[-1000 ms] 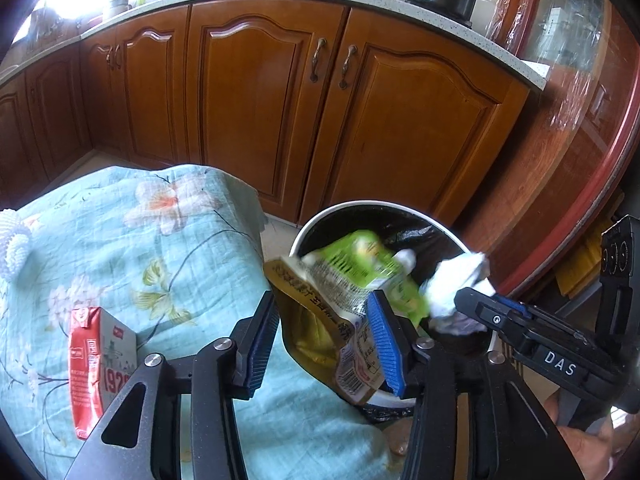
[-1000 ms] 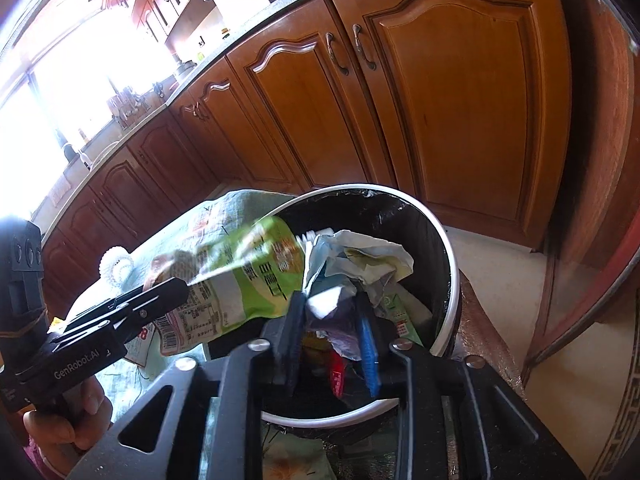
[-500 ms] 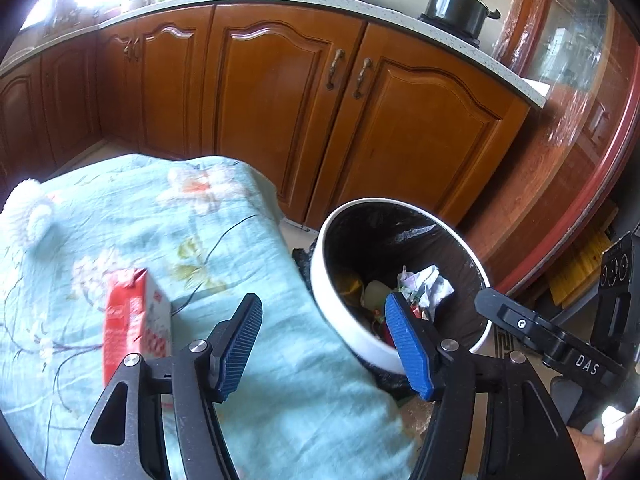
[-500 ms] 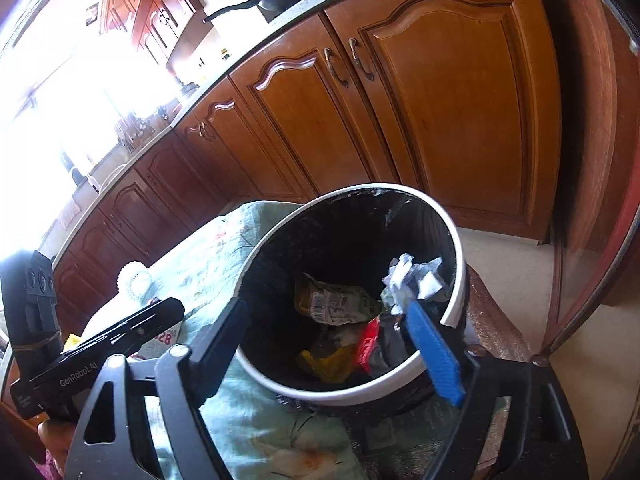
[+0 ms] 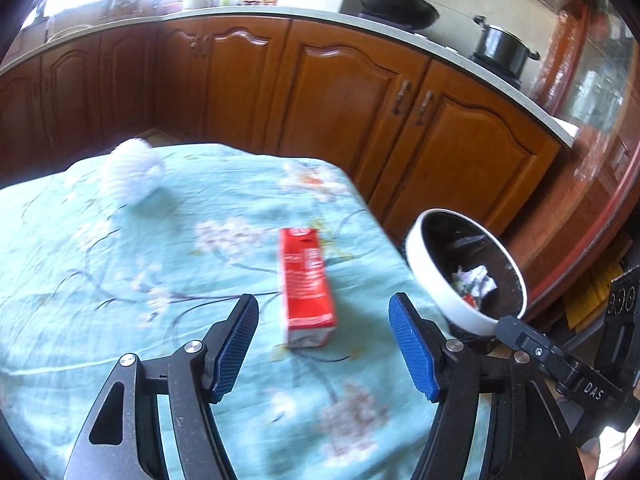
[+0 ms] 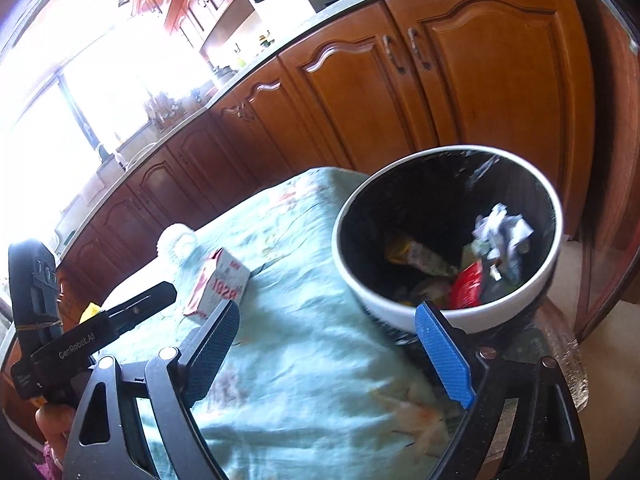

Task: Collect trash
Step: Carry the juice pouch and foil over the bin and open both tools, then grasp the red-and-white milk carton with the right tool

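Observation:
A red and white carton [image 5: 306, 282] lies flat on the light-blue flowered cloth [image 5: 120, 280], just ahead of my open, empty left gripper [image 5: 324, 340]. It also shows in the right wrist view [image 6: 220, 282]. The white-rimmed trash bin [image 5: 452, 304] with a black liner stands off the cloth's right edge. In the right wrist view the bin [image 6: 400, 312] holds crumpled paper [image 6: 502, 232], a wrapper and a red pack. My right gripper [image 6: 332, 354] is open and empty, near the bin's front rim.
A white fluffy ball [image 5: 134, 174] lies at the cloth's far left. Brown wooden cabinets [image 5: 340, 112] run behind, with a pan [image 5: 396, 4] and a pot [image 5: 500, 46] on the counter. A reddish glass-fronted cabinet [image 5: 592, 152] stands at the right.
Both grippers opened and dropped the green pouch and the crumpled paper into the bin. The left gripper then swung left over the cloth toward the red carton; the right pulled back.

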Motion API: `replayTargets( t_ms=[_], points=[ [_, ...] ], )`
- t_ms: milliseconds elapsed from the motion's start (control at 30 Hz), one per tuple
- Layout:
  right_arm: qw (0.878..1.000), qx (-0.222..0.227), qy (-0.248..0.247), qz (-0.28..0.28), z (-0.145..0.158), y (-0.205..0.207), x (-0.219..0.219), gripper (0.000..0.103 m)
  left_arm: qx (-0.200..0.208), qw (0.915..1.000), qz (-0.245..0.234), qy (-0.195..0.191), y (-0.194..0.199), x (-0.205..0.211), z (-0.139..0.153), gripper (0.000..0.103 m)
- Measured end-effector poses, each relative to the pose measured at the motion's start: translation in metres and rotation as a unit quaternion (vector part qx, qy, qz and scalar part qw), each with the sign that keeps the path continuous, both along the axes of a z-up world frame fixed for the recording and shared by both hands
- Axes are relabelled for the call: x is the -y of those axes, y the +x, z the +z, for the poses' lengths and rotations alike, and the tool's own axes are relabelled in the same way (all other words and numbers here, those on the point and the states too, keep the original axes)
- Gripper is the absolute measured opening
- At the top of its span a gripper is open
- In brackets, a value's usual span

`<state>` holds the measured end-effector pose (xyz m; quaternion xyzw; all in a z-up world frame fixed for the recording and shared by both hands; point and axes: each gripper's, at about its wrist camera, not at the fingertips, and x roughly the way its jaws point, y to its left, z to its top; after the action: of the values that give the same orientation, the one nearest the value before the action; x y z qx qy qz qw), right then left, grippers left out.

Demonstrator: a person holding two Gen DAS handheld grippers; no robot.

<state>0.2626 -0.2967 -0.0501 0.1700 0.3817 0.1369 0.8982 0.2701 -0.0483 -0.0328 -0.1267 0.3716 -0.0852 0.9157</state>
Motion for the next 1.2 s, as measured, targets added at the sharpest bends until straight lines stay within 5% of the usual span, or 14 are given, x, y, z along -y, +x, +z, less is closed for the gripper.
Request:
replayTargets(
  t_ms=[533,1200],
  points=[
    [0.997,-0.026,-0.016,0.07,-0.024,-0.003,-0.099,0.091,-0.04,0.9943,0.099,-0.004,-0.03,-0.093,-0.02,0.067],
    [0.995,-0.024,-0.058,0.079,-0.029,0.043,-0.15,0.091,-0.03,0.992,0.117,0.034,0.055,-0.13,-0.032,0.077]
  ],
)
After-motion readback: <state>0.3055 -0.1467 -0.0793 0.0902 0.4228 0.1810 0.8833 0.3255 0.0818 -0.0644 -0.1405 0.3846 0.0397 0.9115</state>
